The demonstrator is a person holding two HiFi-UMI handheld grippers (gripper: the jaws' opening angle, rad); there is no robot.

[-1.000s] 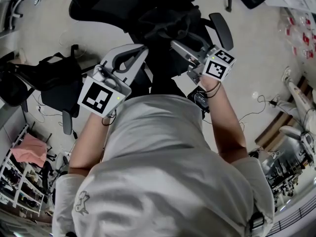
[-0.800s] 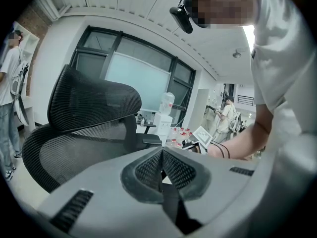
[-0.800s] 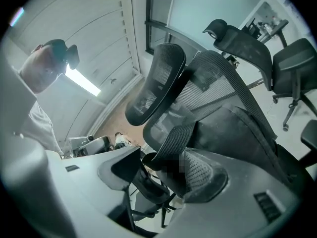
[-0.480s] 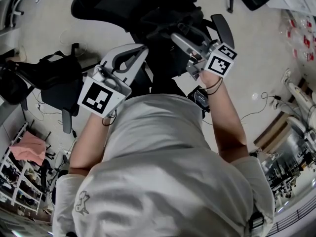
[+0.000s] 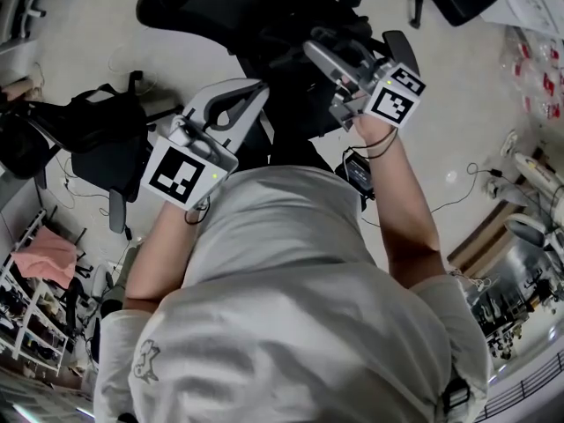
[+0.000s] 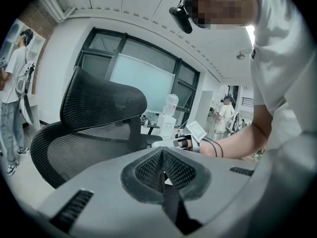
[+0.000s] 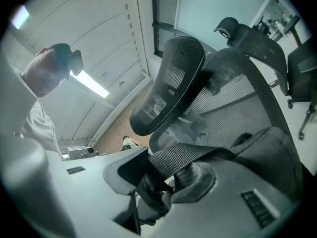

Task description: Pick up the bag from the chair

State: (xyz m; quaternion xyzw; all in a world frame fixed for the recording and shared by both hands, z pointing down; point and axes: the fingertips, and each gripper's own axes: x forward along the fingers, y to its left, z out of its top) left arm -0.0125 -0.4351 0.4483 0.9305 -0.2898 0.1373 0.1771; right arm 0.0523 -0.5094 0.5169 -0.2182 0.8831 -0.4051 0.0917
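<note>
Right tool over black chair

The black mesh office chair has a back of open, matt woven mesh. The black bag strap is coarse, ribbed, dull webbing. The person's pale shirt is soft matt cloth.

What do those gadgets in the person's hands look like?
The left gripper and right gripper are pale grey plastic shells with dark textured pads, each carrying a white cube with black square markers. Black cords loop the wrists; the T-shirt is white, short-sleeved. The right jaws have just been closing, a black strap between them.
</note>
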